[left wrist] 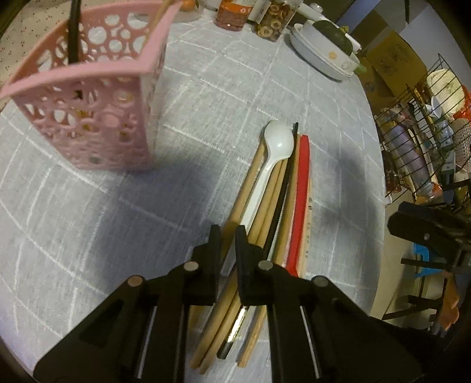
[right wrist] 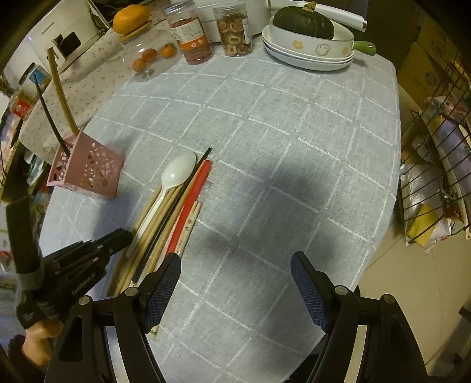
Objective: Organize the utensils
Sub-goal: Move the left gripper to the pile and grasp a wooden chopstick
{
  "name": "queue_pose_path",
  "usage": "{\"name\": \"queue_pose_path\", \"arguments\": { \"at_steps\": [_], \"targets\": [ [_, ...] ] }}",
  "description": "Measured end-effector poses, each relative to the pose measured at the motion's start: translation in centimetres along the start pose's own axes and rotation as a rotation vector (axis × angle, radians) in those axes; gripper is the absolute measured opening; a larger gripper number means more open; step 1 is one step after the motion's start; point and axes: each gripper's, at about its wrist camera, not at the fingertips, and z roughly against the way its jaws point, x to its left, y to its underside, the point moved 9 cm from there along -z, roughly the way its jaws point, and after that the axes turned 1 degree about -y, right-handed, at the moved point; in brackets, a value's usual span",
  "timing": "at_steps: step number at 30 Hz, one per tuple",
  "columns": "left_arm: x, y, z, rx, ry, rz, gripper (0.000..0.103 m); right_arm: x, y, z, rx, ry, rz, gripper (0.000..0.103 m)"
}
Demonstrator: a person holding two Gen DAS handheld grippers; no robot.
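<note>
A pink perforated utensil holder [left wrist: 88,103] stands at the table's left and also shows in the right wrist view [right wrist: 88,168]; a black chopstick [right wrist: 48,117] and a wooden one [right wrist: 60,91] stand in it. A row of utensils lies beside it: a white plastic spoon [left wrist: 276,141], wooden chopsticks [left wrist: 273,191], a black chopstick [left wrist: 282,188] and a red one [left wrist: 303,176]. My left gripper [left wrist: 228,235] is low over the row's near end, fingers closed on a wooden chopstick [left wrist: 235,215]. My right gripper [right wrist: 235,265] is open and empty, to the right of the row.
Blue-grey checked cloth covers the table [right wrist: 294,147]. At the back stand stacked white dishes with a dark squash [right wrist: 306,23], two jars [right wrist: 235,29], oranges [right wrist: 150,56]. A wire rack [right wrist: 435,165] stands off the table's right edge.
</note>
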Motion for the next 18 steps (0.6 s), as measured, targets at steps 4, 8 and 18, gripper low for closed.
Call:
{"name": "queue_pose_path", "arguments": {
  "at_steps": [4, 8, 18],
  "targets": [
    [-0.1, 0.0, -0.2, 0.001, -0.01, -0.004, 0.011, -0.6, 0.1, -0.2, 0.01, 0.007, -0.004, 0.078],
    [0.1, 0.4, 0.0, 0.01, -0.046, 0.003, 0.01, -0.9, 0.2, -0.6, 0.02, 0.018, -0.004, 0.078],
    [2.9, 4.6, 1.6, 0.193, -0.056, 0.027, 0.008, -0.3, -0.1, -0.9, 0.027, -0.001, -0.006, 0.078]
  ]
}}
